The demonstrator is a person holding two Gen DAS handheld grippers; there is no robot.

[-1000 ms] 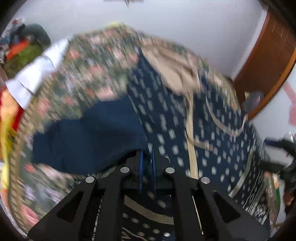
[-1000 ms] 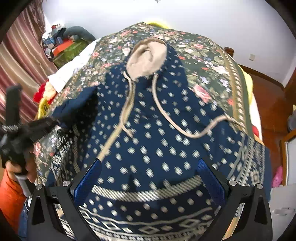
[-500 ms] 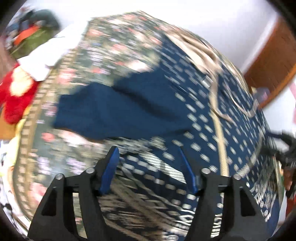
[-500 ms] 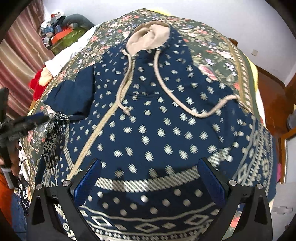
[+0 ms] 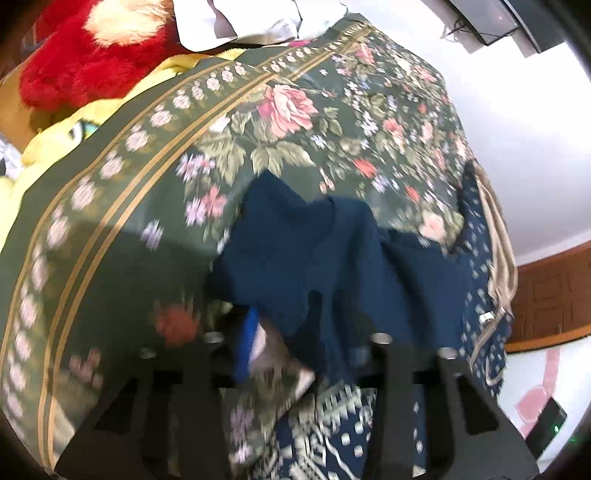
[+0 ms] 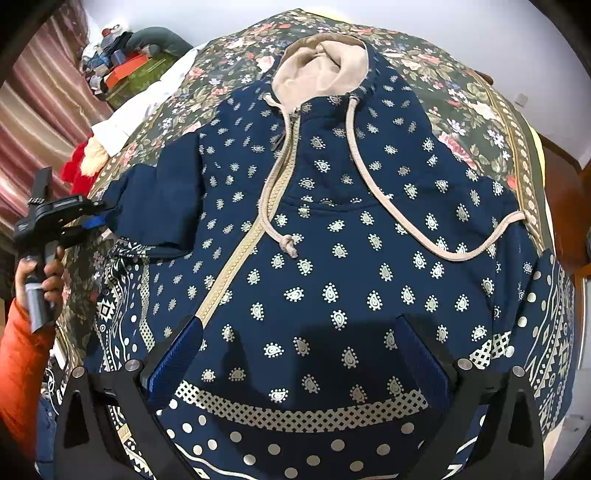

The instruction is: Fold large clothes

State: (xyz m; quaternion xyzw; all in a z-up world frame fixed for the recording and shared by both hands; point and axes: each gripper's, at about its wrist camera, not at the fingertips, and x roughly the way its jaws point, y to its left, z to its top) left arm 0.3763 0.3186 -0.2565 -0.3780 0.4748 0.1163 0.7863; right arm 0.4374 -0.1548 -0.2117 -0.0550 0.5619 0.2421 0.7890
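Observation:
A navy hoodie [image 6: 332, 229] with pale paisley dots and a beige hood [image 6: 321, 70] lies face up on the floral bedspread [image 6: 476, 107]. Its plain navy sleeve [image 5: 314, 258] is folded in across the bedspread [image 5: 155, 206]. My left gripper [image 5: 284, 332] is low at the sleeve's edge. Its jaws are closing, with the sleeve fabric draped between them and over the right finger, and a gap still shows. The right wrist view shows it [image 6: 88, 218] at the sleeve's end. My right gripper [image 6: 295, 358] hovers open above the hoodie's lower front, holding nothing.
A red plush toy [image 5: 74, 55], a yellow cushion [image 5: 77, 125] and a white cloth [image 5: 240, 22] lie along the bed's far side. A person's hand in an orange sleeve [image 6: 22, 350] holds the left gripper. Curtains [image 6: 40, 110] and a clutter pile [image 6: 125, 62] stand behind.
The left gripper let go of the sleeve, opened wide, swung sideways and down to the sleeve's edge while rolling, and its jaws have narrowed again. The right gripper sank a little towards the hoodie.

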